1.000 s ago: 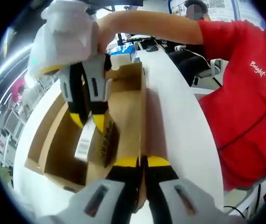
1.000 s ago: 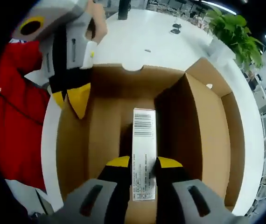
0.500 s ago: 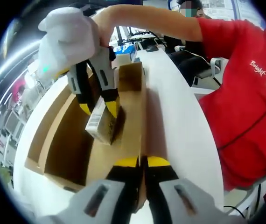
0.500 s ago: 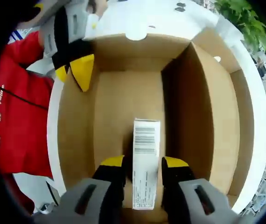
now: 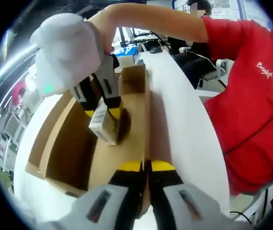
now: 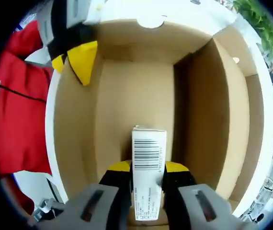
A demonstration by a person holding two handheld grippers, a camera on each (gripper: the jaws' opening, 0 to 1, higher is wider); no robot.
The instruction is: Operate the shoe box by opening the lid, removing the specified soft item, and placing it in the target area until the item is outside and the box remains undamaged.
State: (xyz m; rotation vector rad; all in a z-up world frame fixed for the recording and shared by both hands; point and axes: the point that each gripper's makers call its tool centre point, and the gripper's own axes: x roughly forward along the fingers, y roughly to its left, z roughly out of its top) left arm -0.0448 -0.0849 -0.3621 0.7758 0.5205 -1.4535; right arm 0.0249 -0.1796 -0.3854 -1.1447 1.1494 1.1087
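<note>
A small carton with a white barcode label [image 6: 148, 165] is pinched between the yellow-tipped jaws of the right gripper [image 6: 147, 168], held above the floor of an open brown cardboard shoe box [image 6: 139, 96]. In the left gripper view the same carton [image 5: 103, 125] shows as a little box, white on its labelled face and brown on its side, hanging under the right gripper [image 5: 99, 103], a grey tool gripped by a hand in a white glove [image 5: 68, 48]. It sits inside the box's walls, roughly level with the rim, so it is not yet clear of the box. The task speaks of a soft item, but what is held looks like a stiff carton; what is inside it cannot be told. The left gripper [image 5: 145, 167] has its jaws pressed together on the near side wall of the shoe box [image 5: 127, 122], apparently steadying it; it appears in the right gripper view as a yellow tip at the box's wall [image 6: 76, 57]. The box rests on a white table [image 5: 184, 120], with the lid folded open to one side. A person in a red shirt [image 5: 251, 96] is close beside the table. The likely risks: the carton could slip from the narrow pinch and drop back in, or catch the box's wall on the way out and tear the thin cardboard.
</note>
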